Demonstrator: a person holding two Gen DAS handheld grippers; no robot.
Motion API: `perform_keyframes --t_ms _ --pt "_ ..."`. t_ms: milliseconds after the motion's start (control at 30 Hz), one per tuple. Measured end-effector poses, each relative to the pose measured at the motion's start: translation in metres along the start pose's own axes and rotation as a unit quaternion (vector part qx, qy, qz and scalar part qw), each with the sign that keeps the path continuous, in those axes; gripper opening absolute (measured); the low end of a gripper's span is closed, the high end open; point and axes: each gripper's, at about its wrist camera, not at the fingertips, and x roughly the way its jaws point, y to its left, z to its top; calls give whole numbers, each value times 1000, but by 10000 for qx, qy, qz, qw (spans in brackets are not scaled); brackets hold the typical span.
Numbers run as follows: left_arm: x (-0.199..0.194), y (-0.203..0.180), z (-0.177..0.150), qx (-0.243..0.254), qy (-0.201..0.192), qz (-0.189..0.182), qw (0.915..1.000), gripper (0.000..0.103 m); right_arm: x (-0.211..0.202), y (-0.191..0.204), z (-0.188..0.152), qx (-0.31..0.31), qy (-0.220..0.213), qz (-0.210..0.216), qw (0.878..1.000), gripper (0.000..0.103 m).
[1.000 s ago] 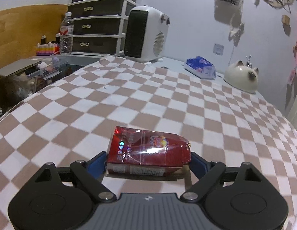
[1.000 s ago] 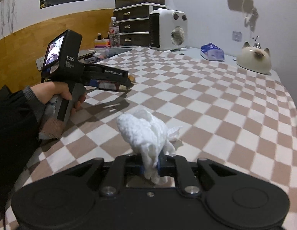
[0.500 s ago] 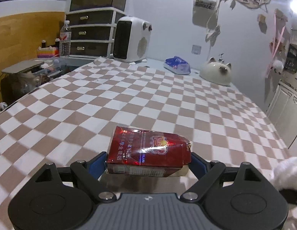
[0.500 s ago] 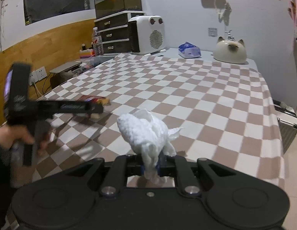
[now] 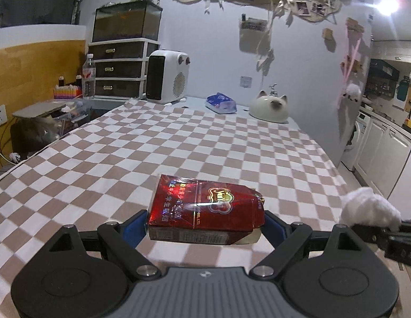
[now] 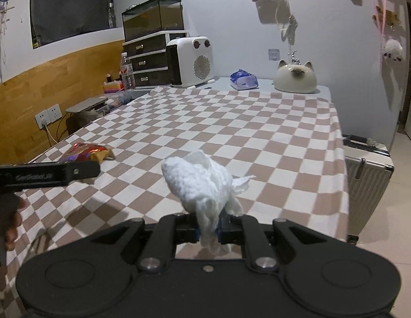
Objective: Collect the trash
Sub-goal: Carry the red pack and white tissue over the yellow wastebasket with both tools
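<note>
A shiny red cigarette pack (image 5: 205, 209) hangs above the checkered tablecloth (image 5: 179, 143), held across its width by my left gripper (image 5: 205, 224), whose blue pads press both ends. A crumpled white tissue (image 6: 200, 185) sticks up from my right gripper (image 6: 208, 232), which is shut on its lower end. In the right wrist view the left gripper and the red pack (image 6: 85, 152) appear at the left, held by a hand (image 6: 9, 222). The tissue (image 5: 369, 209) shows at the right edge of the left wrist view.
At the table's far end stand a white fan heater (image 5: 167, 78), a blue tissue packet (image 5: 221, 103) and a cat-shaped ceramic dish (image 5: 270, 106). A drawer unit (image 5: 120, 71) with a tank and a water bottle (image 5: 88, 76) stand far left. A silver suitcase (image 6: 367, 180) stands beside the table's right edge.
Both grippers have drawn back from the table and risen a little, each keeping its load. The left gripper has swung right, so the tissue now shows at its view's right edge.
</note>
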Motion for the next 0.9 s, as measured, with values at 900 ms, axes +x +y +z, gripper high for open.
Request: perform_keyframes --t_ms 900 --pt "-95 -106 -53 356 -128 -160 9992 89 -135 -37 -48 -24 -452 -368 9983 12"
